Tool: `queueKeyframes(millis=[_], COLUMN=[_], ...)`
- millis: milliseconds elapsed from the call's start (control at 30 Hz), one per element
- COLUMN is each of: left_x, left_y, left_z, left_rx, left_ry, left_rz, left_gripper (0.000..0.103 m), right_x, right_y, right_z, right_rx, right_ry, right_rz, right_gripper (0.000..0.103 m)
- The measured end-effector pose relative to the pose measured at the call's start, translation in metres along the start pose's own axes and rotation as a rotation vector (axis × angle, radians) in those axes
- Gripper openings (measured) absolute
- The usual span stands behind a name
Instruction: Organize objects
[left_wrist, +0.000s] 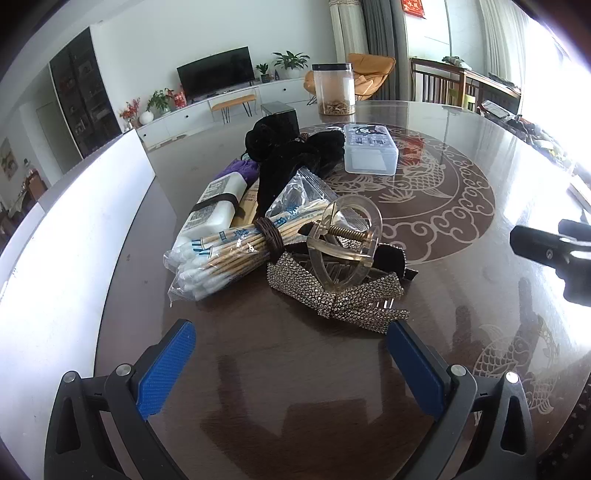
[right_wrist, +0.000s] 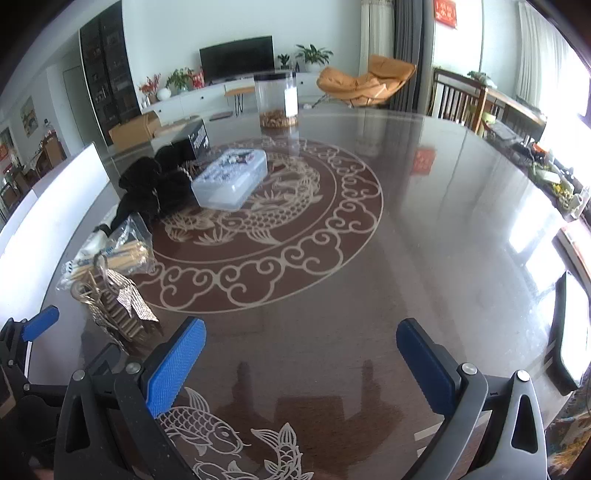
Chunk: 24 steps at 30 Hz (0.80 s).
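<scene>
Left wrist view looks down over a dark glossy table (left_wrist: 295, 369) with pale fish and cloud patterns, and the left gripper (left_wrist: 291, 354) hangs above it with its blue-padded jaws spread wide and nothing between them. Just beyond the pads lies a heap of small things: a clear hair claw (left_wrist: 343, 240) sits on top of a rhinestone bow clip (left_wrist: 332, 291), and a bag of cotton swabs (left_wrist: 229, 254), bound with a brown hair tie (left_wrist: 271, 236), touches the clip's left side. Behind the swabs lie a white packet (left_wrist: 210, 218) with a black band, something purple (left_wrist: 242, 171) (too hidden to name) and a bunch of black cloth (left_wrist: 288, 155). A clear lidded box (left_wrist: 369, 153) stands beside the cloth on the round fish pattern, and a tall plastic jar (left_wrist: 332, 88) with a black lid stands near the far edge. Right wrist view shows the right gripper (right_wrist: 301, 354) over a bare stretch of table, well apart from the heap, its jaws likewise wide apart and empty; the heap lies off to its left, with the box (right_wrist: 231, 177) and the jar (right_wrist: 277, 99) farther back.
</scene>
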<state>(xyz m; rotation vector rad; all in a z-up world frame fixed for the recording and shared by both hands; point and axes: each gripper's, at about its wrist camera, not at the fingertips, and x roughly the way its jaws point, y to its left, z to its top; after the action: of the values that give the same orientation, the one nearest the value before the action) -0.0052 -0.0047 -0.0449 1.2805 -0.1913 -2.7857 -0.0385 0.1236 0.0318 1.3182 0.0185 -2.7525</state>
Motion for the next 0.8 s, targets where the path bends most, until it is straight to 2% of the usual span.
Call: queueKeyframes(millis=[800], left_x=[0.0038], left_y=[0.0023], left_z=[-0.0005], left_rx=[-0.021], left_ry=[0.019], left_rz=[-0.017], left_gripper=[0.103], right_x=[0.0101], right_y=[-0.005], right_z=[-0.0019], right_rx=[0.02], right_ry=[0.048], right_rz=[0.013], right_gripper=[0.103])
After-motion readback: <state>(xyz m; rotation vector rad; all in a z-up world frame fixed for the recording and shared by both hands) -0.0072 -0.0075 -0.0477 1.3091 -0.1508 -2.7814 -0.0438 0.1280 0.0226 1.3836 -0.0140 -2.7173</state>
